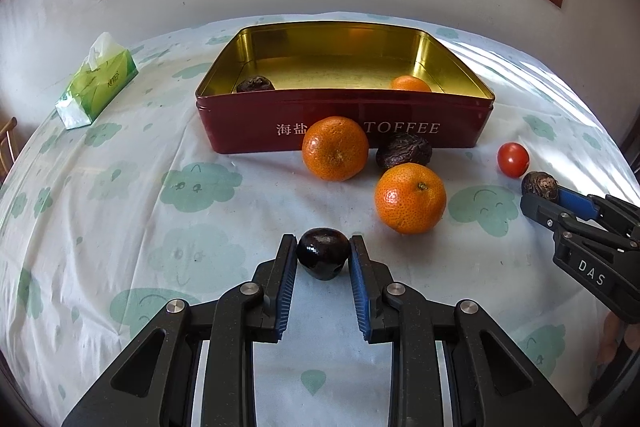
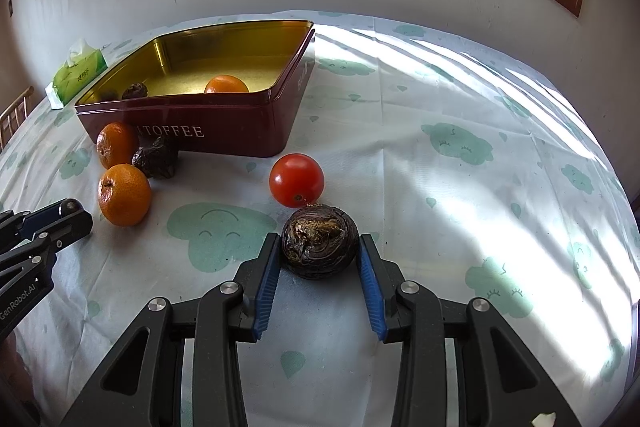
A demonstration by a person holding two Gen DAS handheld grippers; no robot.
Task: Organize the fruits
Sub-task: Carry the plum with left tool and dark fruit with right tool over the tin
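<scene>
At frame bottom, left gripper (image 1: 323, 245) clamped on dark fruit (image 1: 322, 254); right gripper (image 2: 319, 243) clamped on wrinkled fruit (image 2: 319, 247), touching tomato (image 2: 296, 179).

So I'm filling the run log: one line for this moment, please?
left claw: shut on glossy dark fruit | right claw: shut on wrinkled dark fruit | toffee tin: one mandarin inside

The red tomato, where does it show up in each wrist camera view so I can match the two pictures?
Left wrist view: the tomato sits far right, beyond the right gripper.
Right wrist view: the tomato sits near the centre, just behind the dark wrinkled fruit between that gripper's jaws.
Shared landmark: the red toffee tin, left of the tomato in both.
</scene>
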